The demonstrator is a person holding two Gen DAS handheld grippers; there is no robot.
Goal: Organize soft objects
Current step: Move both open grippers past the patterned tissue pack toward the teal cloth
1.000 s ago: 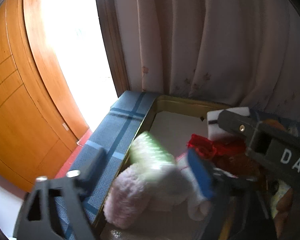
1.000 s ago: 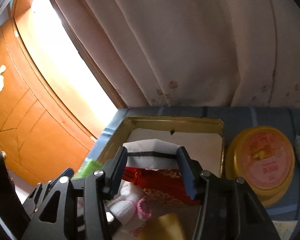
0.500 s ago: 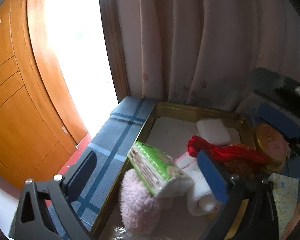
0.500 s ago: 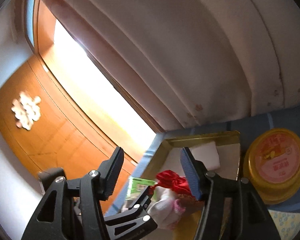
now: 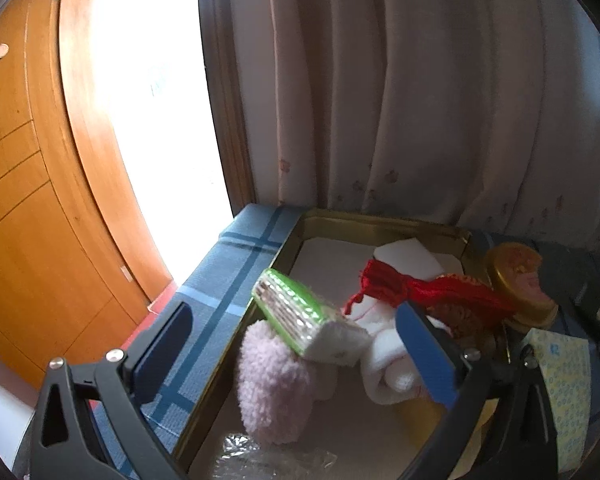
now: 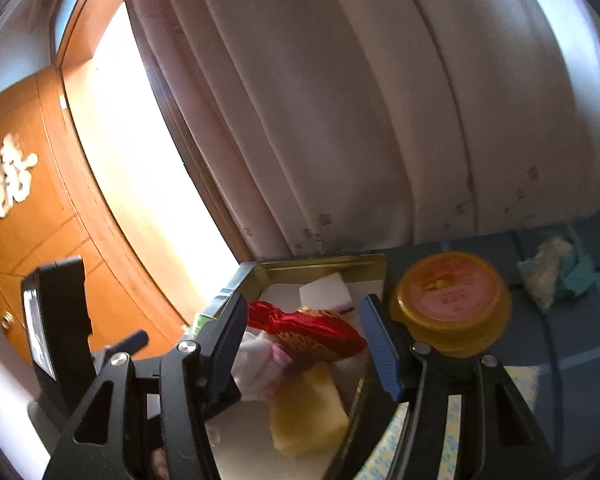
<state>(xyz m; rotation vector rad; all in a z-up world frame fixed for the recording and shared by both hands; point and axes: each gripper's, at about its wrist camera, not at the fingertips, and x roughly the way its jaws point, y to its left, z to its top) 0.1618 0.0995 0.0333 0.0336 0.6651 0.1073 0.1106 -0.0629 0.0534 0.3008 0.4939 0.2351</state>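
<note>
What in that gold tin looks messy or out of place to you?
The green tissue pack sits tilted, propped on the pink fluffy thing rather than lying flat. The red pouch is draped across the white rolled cloth. Outside the tin, a crumpled white-and-teal cloth lies loose.

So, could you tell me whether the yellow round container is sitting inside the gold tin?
No, the yellow round container stands on the blue checked cloth, just outside the gold tin.

A home: curtain [image 5: 420, 100], wooden door [image 5: 32, 208], blue-checked tablecloth [image 5: 220, 280].
</note>
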